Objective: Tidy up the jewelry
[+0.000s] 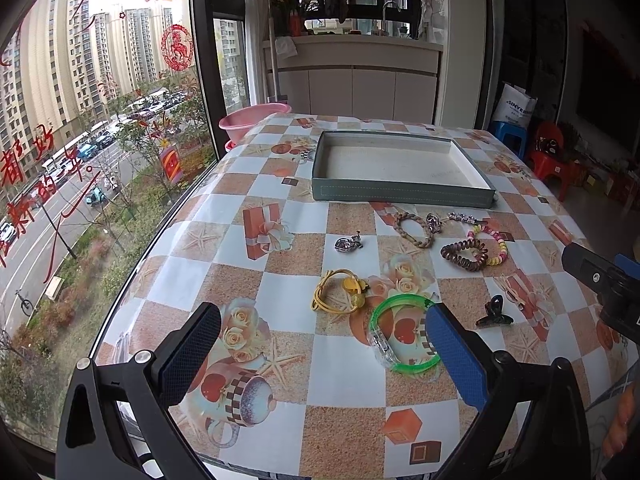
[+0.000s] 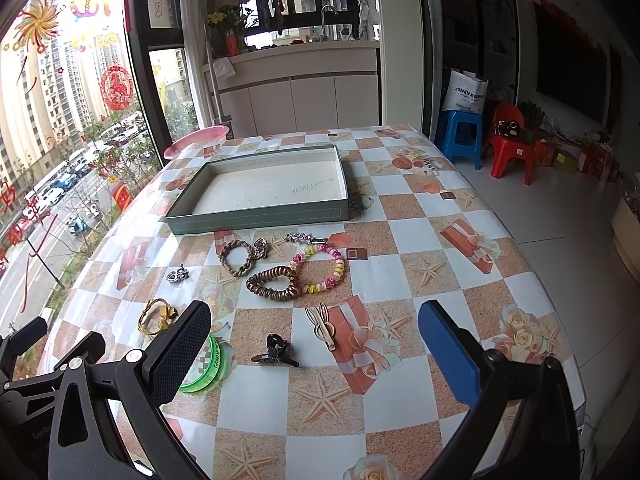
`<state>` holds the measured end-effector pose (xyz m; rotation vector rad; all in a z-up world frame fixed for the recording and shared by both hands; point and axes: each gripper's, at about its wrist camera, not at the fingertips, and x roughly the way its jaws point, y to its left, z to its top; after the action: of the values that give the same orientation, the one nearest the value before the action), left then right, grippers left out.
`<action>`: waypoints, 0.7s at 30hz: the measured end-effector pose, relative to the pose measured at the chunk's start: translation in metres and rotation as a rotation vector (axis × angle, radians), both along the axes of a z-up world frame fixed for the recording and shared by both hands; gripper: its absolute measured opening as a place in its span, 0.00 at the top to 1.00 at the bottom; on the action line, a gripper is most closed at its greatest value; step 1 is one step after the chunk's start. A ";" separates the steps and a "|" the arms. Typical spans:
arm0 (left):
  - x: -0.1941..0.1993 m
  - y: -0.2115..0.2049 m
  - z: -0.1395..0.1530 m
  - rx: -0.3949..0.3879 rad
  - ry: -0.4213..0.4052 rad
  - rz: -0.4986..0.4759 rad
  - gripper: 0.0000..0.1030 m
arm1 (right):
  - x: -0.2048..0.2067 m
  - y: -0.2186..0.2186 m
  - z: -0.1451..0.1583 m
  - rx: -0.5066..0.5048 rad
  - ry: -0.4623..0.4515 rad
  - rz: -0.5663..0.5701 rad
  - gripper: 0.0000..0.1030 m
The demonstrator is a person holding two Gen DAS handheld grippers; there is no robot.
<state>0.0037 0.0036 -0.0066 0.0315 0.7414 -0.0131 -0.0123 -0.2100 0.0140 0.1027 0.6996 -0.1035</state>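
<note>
Checkered tablecloth [image 2: 420, 236]; both grippers, left [image 1: 324, 354] and right [image 2: 316, 350], jaws wide, empty. Nearest: green bangle [image 1: 400, 336], black claw clip [image 2: 275, 352]; wooden clip [image 2: 322, 326] in right view only. Beyond: hair ties, bracelets before grey tray [image 2: 260, 212], empty

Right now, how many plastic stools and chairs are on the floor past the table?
2. A blue stool stands just past the table's far right corner, and a red chair stands right beside it. More could be hidden.

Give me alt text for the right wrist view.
Open right gripper hangs above a checkered table strewn with hair ties, clips and bracelets; a black claw clip lies nearest, between its jaws. An empty grey tray sits behind them.
</note>
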 end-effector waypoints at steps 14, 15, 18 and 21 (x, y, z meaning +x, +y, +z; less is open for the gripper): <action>0.000 0.000 -0.003 0.003 0.007 -0.004 0.00 | 0.001 -0.001 -0.004 0.004 0.006 -0.002 0.00; -0.001 0.001 -0.005 0.004 0.009 -0.006 0.00 | 0.000 0.000 -0.005 0.003 0.007 -0.003 0.00; 0.002 0.001 -0.011 0.003 0.032 -0.014 0.00 | 0.000 -0.002 -0.010 0.002 0.018 -0.005 0.00; 0.009 0.002 -0.024 0.000 0.090 -0.034 0.00 | 0.001 -0.004 -0.020 0.011 0.047 -0.002 0.00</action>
<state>0.0123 0.0053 -0.0311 0.0432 0.8308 -0.0472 -0.0116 -0.2138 -0.0057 0.1121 0.7469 -0.1044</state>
